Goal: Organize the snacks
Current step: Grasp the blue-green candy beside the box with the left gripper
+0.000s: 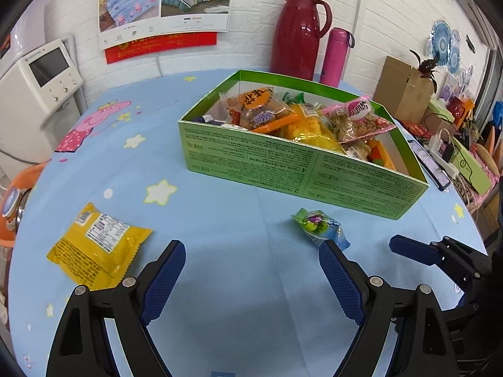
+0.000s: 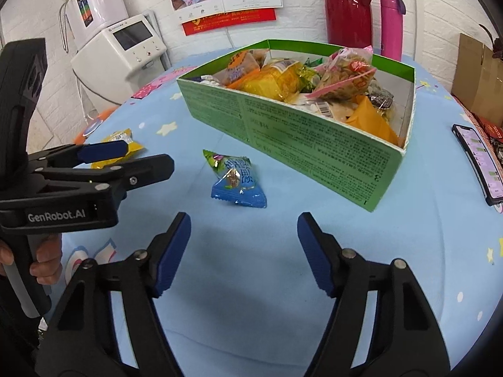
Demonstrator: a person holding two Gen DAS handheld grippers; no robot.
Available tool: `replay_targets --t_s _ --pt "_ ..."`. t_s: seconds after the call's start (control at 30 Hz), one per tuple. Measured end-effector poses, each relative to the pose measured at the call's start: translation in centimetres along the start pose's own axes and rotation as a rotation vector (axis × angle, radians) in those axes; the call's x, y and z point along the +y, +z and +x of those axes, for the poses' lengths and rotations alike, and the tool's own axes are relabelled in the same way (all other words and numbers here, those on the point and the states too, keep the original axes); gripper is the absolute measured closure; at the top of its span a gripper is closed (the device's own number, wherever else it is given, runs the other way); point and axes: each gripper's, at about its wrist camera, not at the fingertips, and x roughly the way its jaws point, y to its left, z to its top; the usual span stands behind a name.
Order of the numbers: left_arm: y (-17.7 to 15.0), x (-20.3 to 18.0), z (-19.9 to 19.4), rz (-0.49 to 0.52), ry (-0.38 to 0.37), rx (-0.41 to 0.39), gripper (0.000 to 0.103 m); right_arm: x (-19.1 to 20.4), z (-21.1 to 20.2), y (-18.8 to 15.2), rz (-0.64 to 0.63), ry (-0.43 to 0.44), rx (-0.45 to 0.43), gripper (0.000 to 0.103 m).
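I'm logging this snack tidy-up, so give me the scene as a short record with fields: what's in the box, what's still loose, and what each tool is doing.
container: green box, open top, on the blue tablecloth
in box: many wrapped snacks piled together
loose snack 1: blue-green packet, on the cloth in front of the box
loose snack 2: yellow packet, on the cloth, left of the box
left tool: open, holding nothing
right tool: open, holding nothing, pointed toward the blue-green packet
nearby: phone, right of the box
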Motion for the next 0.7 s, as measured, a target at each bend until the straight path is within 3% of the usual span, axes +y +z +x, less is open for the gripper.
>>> replay_targets --t_s 0.1,0.27,0.4,0.63,0.7 --pt "0.1 -0.3 0.9 -0.002 -0.049 0.038 0.024 -0.1 0.8 0.2 0.003 0.023 0.023 0.046" --pt "0.4 -1.0 2.6 -0.008 -0.133 0.109 0.038 -0.3 1.9 0.5 0.012 0.068 0.041 0.051" --pt "1.0 -1.5 3.8 -0.019 -0.201 0.145 0.053 -0.1 2.7 0.7 0.002 0.085 0.057 0.062" --pt "1.8 -1.9 5.5 -0.028 -0.23 0.171 0.058 0.4 3.7 1.2 -0.022 0.062 0.057 0.062" --pt "2.0 -1.5 5.7 -0.046 -0.252 0.179 0.058 0.1 3.7 1.4 -0.011 0.072 0.052 0.055"
